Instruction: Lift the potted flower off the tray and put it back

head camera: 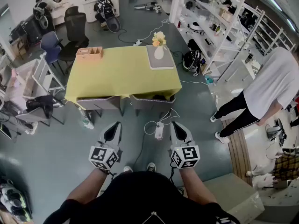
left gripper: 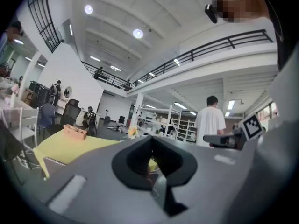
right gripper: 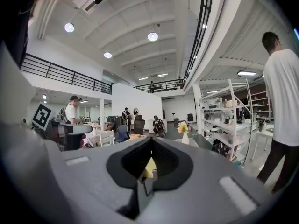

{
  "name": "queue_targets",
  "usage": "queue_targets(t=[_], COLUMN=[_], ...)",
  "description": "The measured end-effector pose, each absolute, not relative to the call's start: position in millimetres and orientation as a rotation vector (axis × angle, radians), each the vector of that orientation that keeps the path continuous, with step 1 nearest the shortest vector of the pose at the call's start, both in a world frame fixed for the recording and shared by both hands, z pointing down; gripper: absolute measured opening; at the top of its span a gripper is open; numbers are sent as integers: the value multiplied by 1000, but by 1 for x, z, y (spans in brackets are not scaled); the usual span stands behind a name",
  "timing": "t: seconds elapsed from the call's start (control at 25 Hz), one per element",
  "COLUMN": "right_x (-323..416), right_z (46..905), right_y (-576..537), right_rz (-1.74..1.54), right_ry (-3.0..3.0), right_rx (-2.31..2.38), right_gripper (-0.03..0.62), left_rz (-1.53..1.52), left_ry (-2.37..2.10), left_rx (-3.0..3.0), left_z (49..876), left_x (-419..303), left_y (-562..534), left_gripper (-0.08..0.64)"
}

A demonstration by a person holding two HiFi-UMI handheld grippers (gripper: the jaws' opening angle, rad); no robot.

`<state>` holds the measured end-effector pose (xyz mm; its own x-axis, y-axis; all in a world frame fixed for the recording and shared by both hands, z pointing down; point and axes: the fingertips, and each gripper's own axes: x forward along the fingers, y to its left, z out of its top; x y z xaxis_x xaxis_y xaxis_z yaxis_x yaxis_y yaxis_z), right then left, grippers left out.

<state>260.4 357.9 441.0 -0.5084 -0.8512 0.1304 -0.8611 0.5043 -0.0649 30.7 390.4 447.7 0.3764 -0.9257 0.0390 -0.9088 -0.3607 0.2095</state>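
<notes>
Pointing level, L tool (head camera: pixel 113 127) & R tool (head camera: pixel 177 126) both closed, empty, well short of table (head camera: pixel 121 73).

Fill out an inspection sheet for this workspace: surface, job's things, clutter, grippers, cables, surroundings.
Surface: table covered with a yellow cloth.
Job's things: potted flower upright on the grey tray, at the table's far right corner.
Clutter: orange box at the far left corner.
Grippers: left gripper and right gripper both shut with nothing between the jaws, held over the floor short of the table.
Cables: white power strip and loose cables on the floor in front of the table.
Surroundings: person in a white shirt standing at the right; shelving beyond; office chairs at the left.
</notes>
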Motion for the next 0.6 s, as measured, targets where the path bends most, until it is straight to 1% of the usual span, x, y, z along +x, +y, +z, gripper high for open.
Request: queue_targets(t=[0.32,0.6], right_x=[272,275], right_z=[445,441], right_y=[351,342], right_rz=[186,105], right_ry=[-2655,-2685], right_rx=[1503,1460], right_gripper=[5,5], left_rz=[-115,-102], left_ry=[-1644,-1649], left_rx=[2433,2428], left_z=[454,456], left_x=[46,58], left_y=[386,375], left_gripper=[8,8])
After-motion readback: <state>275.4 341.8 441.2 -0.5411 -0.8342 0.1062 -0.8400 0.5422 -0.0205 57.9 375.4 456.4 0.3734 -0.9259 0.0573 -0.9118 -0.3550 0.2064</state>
